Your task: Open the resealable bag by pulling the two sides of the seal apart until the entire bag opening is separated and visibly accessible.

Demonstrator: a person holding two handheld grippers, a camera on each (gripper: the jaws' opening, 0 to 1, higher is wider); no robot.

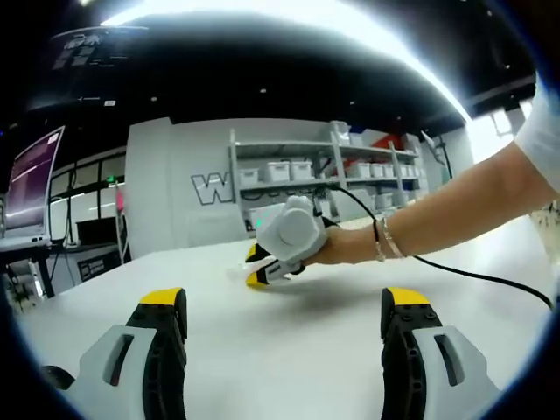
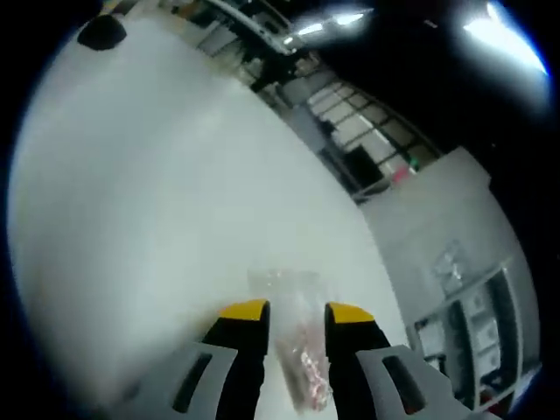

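Yellow, grey and white

Clear bag point(image 2: 297, 350) with reddish bits inside; grey grippers' jaws are yellow-tipped, black-lined; white surface point(image 2: 157, 201); black cable point(image 1: 472, 273).

White table point(image 1: 289, 341), shelving with bins point(image 1: 302, 171), monitor point(image 1: 33, 179) left, bright ceiling light point(image 1: 289, 13).

Clear resealable bag point(image 2: 296, 337), flat on table point(image 2: 157, 219)

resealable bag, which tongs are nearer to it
Right. The right tongs have the resealable bag between their jaws; the left tongs sit open over bare table, well back from it.
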